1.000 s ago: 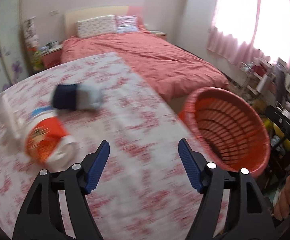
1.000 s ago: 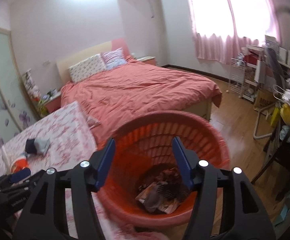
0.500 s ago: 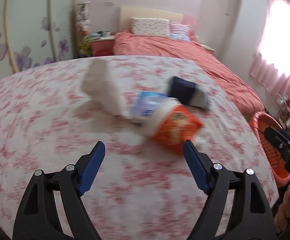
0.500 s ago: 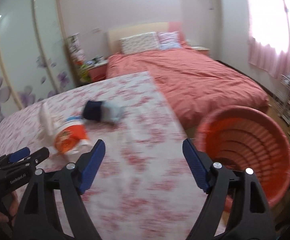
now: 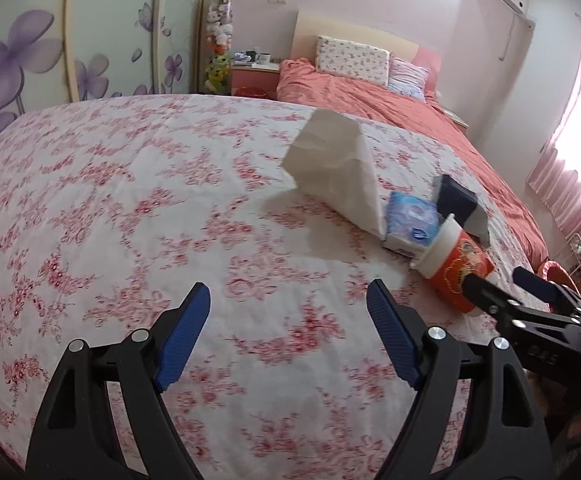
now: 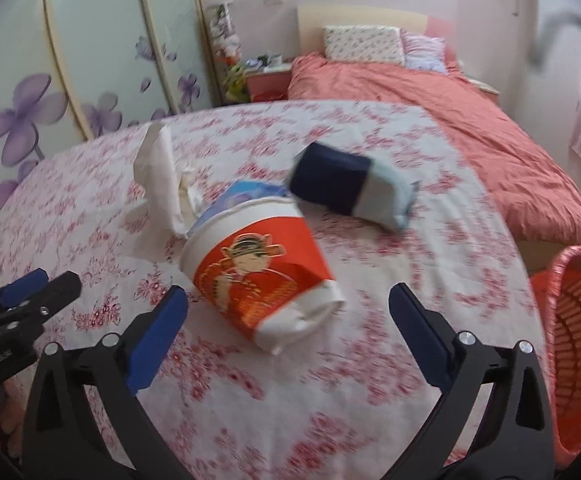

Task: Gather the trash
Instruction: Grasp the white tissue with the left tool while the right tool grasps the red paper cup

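Note:
A red and white paper cup (image 6: 262,268) lies on its side on the floral tablecloth (image 6: 370,360), just beyond my open, empty right gripper (image 6: 288,328). Behind it lie a white tissue (image 6: 158,176), a blue tissue pack (image 6: 246,192) and a dark blue and grey packet (image 6: 350,188). In the left wrist view the cup (image 5: 456,270), tissue (image 5: 338,168), blue pack (image 5: 410,220) and dark packet (image 5: 456,200) lie to the right of my open, empty left gripper (image 5: 288,336). The right gripper (image 5: 530,304) shows at the cup's near end. The red basket (image 6: 574,344) stands off the table's right edge.
A bed with a salmon cover (image 5: 390,96) lies beyond the table. A nightstand (image 5: 254,76) and floral wardrobe doors (image 5: 50,40) stand at the back left. A pink-curtained window (image 5: 578,140) is at the right. My left gripper (image 6: 22,296) shows at the left of the right wrist view.
Both grippers have swung left, away from the basket and toward the trash on the table. The right gripper has come close to the red cup. Both stay open.

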